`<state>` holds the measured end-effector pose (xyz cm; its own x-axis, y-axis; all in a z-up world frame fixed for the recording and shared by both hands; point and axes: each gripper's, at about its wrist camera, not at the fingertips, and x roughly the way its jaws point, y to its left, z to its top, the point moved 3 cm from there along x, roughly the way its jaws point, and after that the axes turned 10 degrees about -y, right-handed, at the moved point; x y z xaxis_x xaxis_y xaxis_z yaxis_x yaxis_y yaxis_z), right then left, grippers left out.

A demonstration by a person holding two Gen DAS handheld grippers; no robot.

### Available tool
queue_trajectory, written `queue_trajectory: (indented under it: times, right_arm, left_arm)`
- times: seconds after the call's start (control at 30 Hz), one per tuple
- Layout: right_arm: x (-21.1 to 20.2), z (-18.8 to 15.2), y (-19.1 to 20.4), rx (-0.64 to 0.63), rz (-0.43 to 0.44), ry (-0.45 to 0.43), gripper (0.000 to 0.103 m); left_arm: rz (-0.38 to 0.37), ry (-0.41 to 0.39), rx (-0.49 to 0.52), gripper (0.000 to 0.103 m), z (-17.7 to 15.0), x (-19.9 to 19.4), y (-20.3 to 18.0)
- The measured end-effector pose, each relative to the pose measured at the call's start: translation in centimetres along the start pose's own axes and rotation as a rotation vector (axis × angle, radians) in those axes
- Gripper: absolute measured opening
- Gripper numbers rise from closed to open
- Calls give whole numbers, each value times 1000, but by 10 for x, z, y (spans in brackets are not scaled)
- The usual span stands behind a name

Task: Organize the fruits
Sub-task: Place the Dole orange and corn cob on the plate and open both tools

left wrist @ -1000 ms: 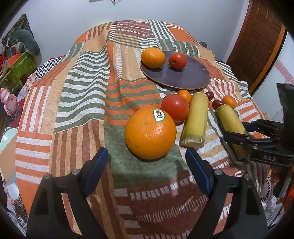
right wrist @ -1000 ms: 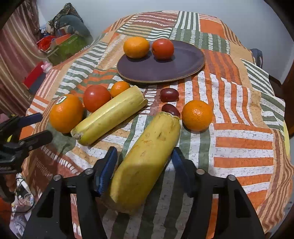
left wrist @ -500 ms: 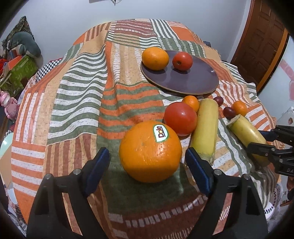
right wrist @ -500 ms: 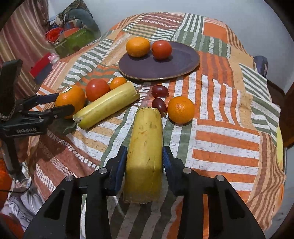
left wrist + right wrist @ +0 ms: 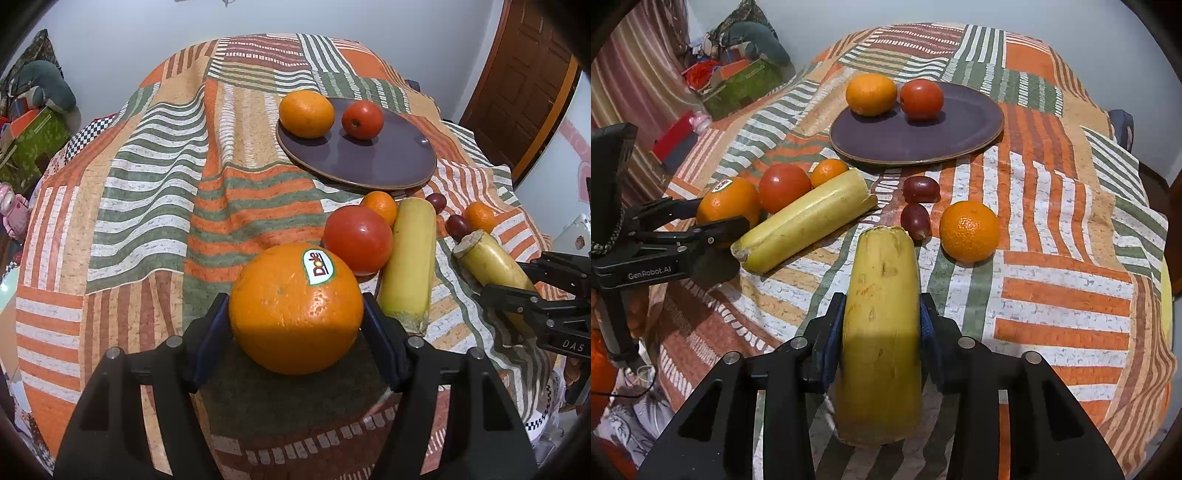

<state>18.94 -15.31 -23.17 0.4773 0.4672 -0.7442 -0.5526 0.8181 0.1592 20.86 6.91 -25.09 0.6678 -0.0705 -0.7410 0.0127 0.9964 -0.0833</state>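
Note:
My left gripper is shut on a big orange with a Dole sticker; it also shows in the right wrist view. My right gripper is shut on a yellow banana piece, seen from the left wrist view. A purple plate at the back holds an orange and a red tomato. A second banana piece, a tomato, a small orange, a mandarin and two dark red fruits lie on the cloth.
A striped patchwork cloth covers the round table. A wooden door stands at the right. Bags and toys lie on the floor beyond the table's left edge.
Both grippers moved forward and closed: the left on the Dole orange, the right on the banana piece, which turned to point straight ahead.

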Motion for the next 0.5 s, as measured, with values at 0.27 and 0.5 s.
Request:
queue_trajectory:
  times: [0.27, 0.5]
  right_arm:
    - [-19, 15, -3, -12, -20, -73, 35]
    - [-30, 40, -5, -30, -34, -141, 34]
  left_arm:
    - [0, -42, -9, 69, 15, -16, 0]
    - [-9, -106, 6, 69, 43, -28, -10]
